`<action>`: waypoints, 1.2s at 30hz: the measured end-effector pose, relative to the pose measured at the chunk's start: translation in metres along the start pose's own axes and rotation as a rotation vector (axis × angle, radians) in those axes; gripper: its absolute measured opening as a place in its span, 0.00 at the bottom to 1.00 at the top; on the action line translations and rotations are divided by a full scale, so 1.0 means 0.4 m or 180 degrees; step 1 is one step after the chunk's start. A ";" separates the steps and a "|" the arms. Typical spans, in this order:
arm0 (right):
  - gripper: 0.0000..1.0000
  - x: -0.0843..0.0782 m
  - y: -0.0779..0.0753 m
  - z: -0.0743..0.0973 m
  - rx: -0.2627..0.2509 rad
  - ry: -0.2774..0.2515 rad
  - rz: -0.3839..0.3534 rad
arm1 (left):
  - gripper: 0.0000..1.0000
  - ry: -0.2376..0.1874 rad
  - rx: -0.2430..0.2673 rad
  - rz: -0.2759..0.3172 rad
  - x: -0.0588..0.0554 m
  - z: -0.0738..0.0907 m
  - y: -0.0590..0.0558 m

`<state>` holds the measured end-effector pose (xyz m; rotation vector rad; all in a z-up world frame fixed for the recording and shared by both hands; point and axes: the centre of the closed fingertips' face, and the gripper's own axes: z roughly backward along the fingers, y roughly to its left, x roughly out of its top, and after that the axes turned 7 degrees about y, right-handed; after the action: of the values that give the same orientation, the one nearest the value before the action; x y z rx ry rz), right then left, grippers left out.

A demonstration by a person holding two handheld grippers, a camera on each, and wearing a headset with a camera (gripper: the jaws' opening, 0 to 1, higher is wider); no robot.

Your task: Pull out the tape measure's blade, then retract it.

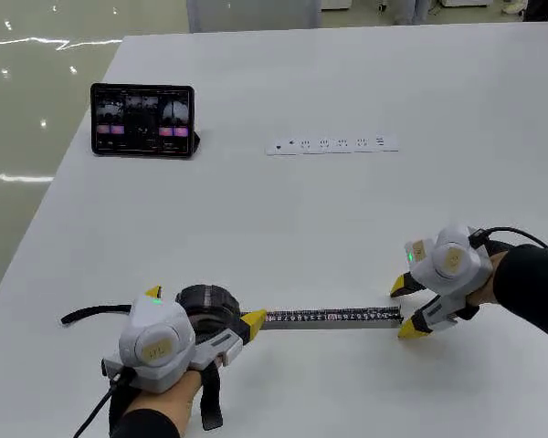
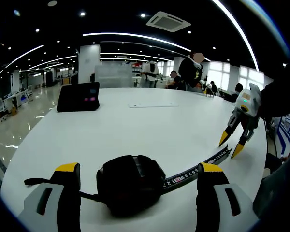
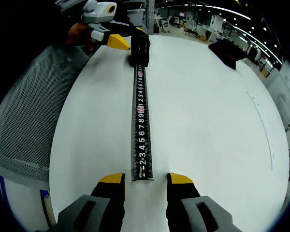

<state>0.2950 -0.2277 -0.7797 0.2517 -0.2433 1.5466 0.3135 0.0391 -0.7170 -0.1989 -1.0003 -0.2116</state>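
Left gripper open, straddling case; right gripper open around blade end; unheld blade could whip back.

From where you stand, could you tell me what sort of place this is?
Probably a large open-plan office or lab hall: a long white table with a tablet and power strip, a ceiling air vent and strip lights overhead, people in the background.

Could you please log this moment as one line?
blade: out, on table | left gripper: open, around case | right gripper: open, astride its tip
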 end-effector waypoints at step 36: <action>0.11 0.000 0.009 -0.001 -0.0058 0.0257 -0.0095 | 0.94 0.0048 0.0076 0.0038 -0.013 -0.026 0.012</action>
<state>0.2912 -0.2277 -0.7800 0.1774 -0.1892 1.5210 0.3206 0.0413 -0.7273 -0.1812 -0.9859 -0.1900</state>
